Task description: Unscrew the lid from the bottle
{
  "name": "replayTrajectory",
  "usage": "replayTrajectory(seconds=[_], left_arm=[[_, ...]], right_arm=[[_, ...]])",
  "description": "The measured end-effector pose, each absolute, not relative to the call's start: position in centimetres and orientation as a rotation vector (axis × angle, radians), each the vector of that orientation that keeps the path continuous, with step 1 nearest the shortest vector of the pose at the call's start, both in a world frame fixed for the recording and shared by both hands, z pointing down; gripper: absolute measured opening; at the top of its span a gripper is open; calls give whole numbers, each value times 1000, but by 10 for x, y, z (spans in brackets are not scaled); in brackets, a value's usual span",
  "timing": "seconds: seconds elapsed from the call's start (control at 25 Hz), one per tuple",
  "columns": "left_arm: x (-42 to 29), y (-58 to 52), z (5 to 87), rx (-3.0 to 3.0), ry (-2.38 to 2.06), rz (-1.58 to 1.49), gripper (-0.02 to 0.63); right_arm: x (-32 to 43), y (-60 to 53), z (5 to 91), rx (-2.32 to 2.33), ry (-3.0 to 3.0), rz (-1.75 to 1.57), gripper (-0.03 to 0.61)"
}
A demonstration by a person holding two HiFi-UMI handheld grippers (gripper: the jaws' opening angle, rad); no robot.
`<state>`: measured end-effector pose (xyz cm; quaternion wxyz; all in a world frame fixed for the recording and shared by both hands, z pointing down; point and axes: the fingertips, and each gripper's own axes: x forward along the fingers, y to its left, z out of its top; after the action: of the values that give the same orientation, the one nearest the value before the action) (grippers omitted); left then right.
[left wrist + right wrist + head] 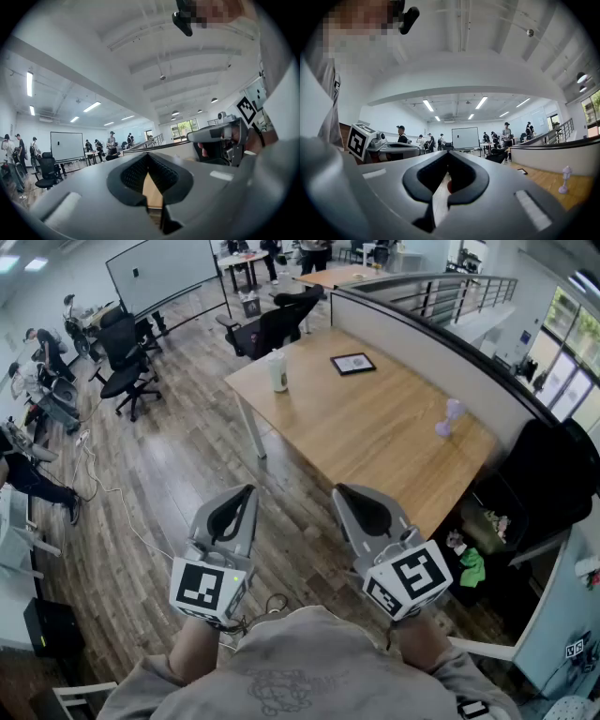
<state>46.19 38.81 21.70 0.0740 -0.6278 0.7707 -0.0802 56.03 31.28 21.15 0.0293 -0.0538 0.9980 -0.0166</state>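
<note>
**Left gripper** (247, 491): hovering level over the wooden floor (169, 474), close in front of the person's body. Its jaws are pressing together along their full length and gripping nothing.

**Right gripper** (343, 490): hanging just beside the left one and pointing the same way. Its jaws are likewise lying fully closed, with nothing caught between them.

**Bottle** (277, 370): white, standing upright near the table's left edge, well apart from both grippers. Neither gripper is touching it. At this size its lid is blending into the body, so nothing can be told of how it is sitting.

**Table** (375, 442): pale wood, stretching away ahead of the grippers.

**Tablet** (352, 363): dark, lying flat on the table to the right of the bottle and apart from it.

**Lilac object** (448, 416): small, resting towards the table's right end, near the partition. Its kind is too small to tell.

**Partition** (441, 357): grey, running along the table's far long side.

**Office chairs** (127, 357): black, standing on the floor left of the table, with more behind it.

**Whiteboard** (164, 273): standing beyond the chairs.

**People** (42, 348): sitting and standing along the room's left edge.
</note>
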Motion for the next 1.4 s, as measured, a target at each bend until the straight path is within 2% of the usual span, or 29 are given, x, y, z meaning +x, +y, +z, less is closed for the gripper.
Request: replayTrajectory(seconds=[0.72, 0.76, 0.8, 0.88, 0.92, 0.96, 1.08, 1.4], left_arm=[[449, 415, 227, -1793, 2409, -249, 3], [445, 417, 230, -1782, 2427, -259, 42], [442, 418, 234, -1778, 2443, -269, 148], [433, 419, 241, -1768, 2474, -280, 270], [428, 420, 244, -1756, 2486, -281, 315], [423, 421, 245, -1744, 2493, -277, 337], [407, 419, 244, -1726, 2492, -260, 359], [338, 405, 246, -1727, 2527, -227, 359]], right_arm=[[571, 316, 225, -221, 3054, -120, 15], [570, 315, 225, -235, 3038, -122, 87], [569, 313, 225, -258, 3026, -117, 190], [565, 309, 225, -315, 3008, -86, 282], [563, 307, 225, -339, 3004, -68, 338], [559, 305, 226, -353, 3007, -53, 364], [544, 300, 229, -351, 3031, -33, 370], [475, 277, 237, -350, 3071, -64, 370]])
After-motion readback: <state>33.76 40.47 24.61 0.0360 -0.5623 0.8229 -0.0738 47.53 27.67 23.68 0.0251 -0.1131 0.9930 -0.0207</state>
